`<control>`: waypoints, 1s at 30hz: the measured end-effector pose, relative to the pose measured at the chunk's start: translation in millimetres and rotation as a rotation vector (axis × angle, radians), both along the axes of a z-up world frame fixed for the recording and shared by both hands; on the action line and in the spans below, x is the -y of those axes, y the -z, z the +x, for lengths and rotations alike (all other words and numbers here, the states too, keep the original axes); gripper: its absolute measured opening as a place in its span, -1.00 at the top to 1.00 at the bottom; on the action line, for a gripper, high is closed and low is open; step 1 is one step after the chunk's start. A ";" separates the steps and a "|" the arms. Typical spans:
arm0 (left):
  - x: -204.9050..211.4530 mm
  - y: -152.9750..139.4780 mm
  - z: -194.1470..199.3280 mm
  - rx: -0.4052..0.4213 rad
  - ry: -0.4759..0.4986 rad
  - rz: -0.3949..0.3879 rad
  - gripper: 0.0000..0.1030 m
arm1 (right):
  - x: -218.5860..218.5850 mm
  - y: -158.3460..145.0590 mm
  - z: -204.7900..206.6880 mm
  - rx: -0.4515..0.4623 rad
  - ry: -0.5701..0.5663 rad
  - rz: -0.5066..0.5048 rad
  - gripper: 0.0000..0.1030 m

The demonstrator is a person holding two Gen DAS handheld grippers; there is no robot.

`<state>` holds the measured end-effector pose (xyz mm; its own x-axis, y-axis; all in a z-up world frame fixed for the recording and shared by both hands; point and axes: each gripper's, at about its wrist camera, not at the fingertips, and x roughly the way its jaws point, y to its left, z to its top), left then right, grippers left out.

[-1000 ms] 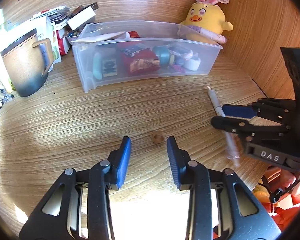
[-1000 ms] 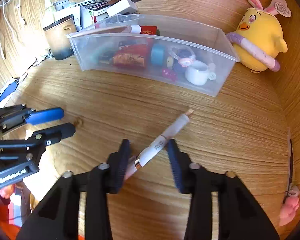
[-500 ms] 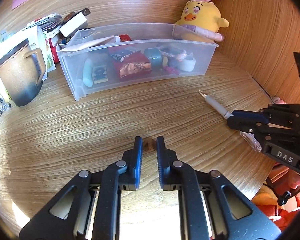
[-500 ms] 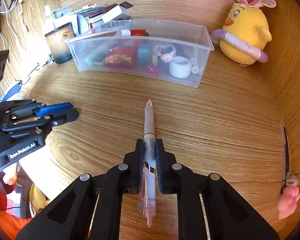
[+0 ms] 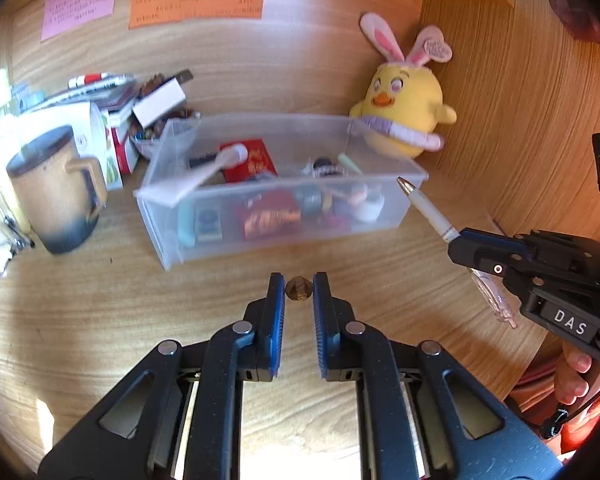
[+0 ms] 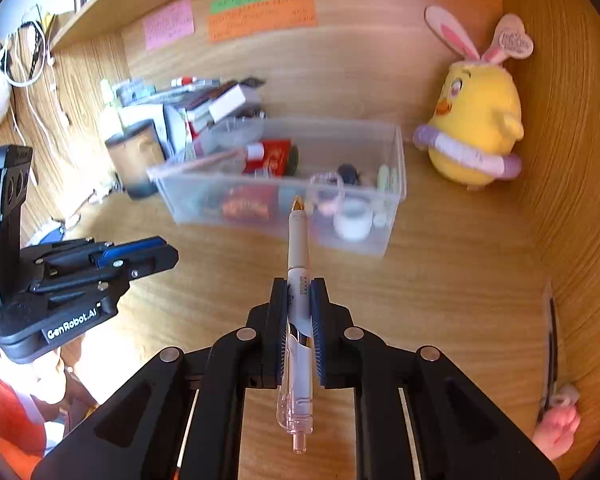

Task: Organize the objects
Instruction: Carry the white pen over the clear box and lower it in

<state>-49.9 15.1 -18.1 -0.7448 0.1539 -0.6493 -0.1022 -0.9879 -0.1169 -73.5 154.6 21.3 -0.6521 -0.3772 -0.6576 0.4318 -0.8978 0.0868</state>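
Note:
My left gripper (image 5: pixel 299 289) is shut on a small brown nut-like object (image 5: pixel 298 288) and holds it above the wooden desk (image 5: pixel 100 320). My right gripper (image 6: pixel 299 294) is shut on a white pen (image 6: pixel 297 240) with a gold tip, pointing toward the clear plastic bin (image 6: pixel 284 184). The pen also shows in the left wrist view (image 5: pixel 428 208), raised near the bin's right end. The bin (image 5: pixel 276 192) holds several small items and stands ahead of both grippers. The left gripper also shows in the right wrist view (image 6: pixel 156 252), at the left.
A yellow chick plush (image 5: pixel 404 116) sits right of the bin by the wooden side wall. A brown mug (image 5: pixel 56 192) and stacked boxes (image 5: pixel 120 120) stand to the left. Another pen with a pink end (image 6: pixel 550 356) lies at the far right.
Both grippers have lifted off the desk and tilted up toward the bin. The left carries the brown object, the right carries the pen.

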 end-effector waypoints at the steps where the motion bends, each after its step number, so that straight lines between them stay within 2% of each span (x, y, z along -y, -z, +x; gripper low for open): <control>1: 0.0 -3.6 -2.3 -0.007 -0.003 0.002 0.75 | 0.0 -2.4 -1.9 -0.009 0.001 -0.002 0.80; 13: 2.8 -29.9 -29.5 -0.067 -0.038 -0.009 0.75 | 3.0 -33.0 -35.5 -0.098 0.010 -0.055 0.80; 21: 7.4 -45.3 -53.9 -0.092 -0.058 -0.002 0.75 | 7.9 -44.1 -62.0 -0.140 0.013 -0.033 0.80; 30: 6.8 -50.5 -86.7 -0.078 -0.080 -0.019 0.74 | 17.1 -56.4 -97.8 -0.177 0.012 0.000 0.80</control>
